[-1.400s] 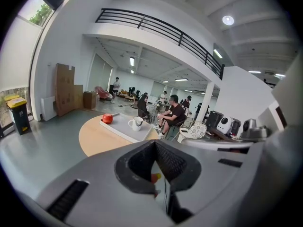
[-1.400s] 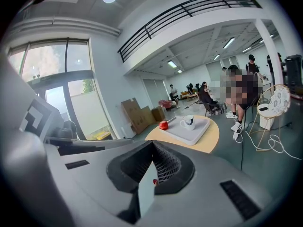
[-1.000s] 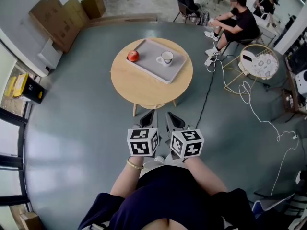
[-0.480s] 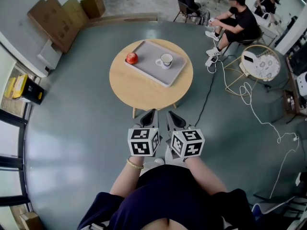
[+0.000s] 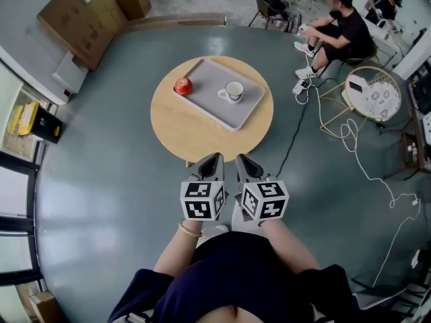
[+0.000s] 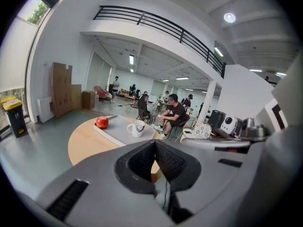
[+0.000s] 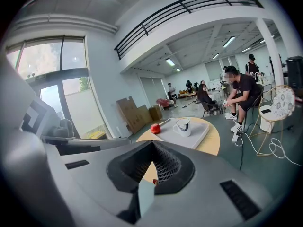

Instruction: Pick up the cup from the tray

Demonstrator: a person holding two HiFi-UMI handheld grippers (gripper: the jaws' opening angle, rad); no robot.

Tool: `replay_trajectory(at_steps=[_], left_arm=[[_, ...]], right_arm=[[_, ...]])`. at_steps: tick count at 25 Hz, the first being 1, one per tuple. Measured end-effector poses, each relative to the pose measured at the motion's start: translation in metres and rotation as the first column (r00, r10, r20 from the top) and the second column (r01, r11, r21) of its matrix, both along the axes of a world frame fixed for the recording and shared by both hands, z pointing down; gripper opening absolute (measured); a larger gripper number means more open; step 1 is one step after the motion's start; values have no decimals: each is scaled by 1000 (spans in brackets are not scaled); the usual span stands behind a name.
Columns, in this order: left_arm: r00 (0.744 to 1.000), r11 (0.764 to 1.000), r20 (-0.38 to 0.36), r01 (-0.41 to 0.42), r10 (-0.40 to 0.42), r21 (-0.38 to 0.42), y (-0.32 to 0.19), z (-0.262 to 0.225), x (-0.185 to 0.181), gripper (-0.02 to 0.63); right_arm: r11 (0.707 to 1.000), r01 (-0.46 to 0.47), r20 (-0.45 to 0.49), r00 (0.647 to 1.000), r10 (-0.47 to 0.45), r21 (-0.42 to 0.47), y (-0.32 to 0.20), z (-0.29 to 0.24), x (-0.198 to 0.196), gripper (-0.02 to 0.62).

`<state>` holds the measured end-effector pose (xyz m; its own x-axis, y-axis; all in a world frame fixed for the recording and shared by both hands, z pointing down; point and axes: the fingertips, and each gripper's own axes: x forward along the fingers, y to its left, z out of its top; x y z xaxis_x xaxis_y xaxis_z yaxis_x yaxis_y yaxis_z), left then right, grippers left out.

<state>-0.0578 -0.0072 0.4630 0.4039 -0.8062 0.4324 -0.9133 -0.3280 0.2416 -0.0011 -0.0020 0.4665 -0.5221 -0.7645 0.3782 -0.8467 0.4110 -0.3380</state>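
A white cup [image 5: 234, 90] with a dark rim stands on a grey tray [image 5: 205, 90] on a round wooden table [image 5: 195, 130]. The cup [image 6: 138, 127] shows ahead in the left gripper view and the cup [image 7: 182, 126] also shows in the right gripper view. A red apple [image 5: 182, 85] lies at the tray's left end. My left gripper [image 5: 211, 161] and right gripper [image 5: 243, 163] are held side by side just short of the table's near edge, well back from the cup. Both are shut with nothing between the jaws.
People sit on chairs [image 5: 335, 25] beyond the table at the right. A wire side table [image 5: 372, 93] and white cables [image 5: 350, 136] lie on the floor to the right. Cardboard boxes [image 5: 81, 22] lean at the back left.
The table and tray have drawn slightly nearer in the head view as I step forward. Both grippers stay shut, side by side.
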Motion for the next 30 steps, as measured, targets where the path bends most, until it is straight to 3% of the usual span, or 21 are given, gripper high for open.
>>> replay_trajectory(at_steps=[11, 30], left_arm=[[999, 999, 15, 40, -39, -16, -65, 3, 30, 6], [983, 981, 16, 186, -186, -49, -163, 28, 56, 6]], right_arm=[[999, 36, -18, 999, -36, -9, -72, -1, 35, 8], [981, 186, -53, 980, -189, -60, -177, 33, 67, 8]])
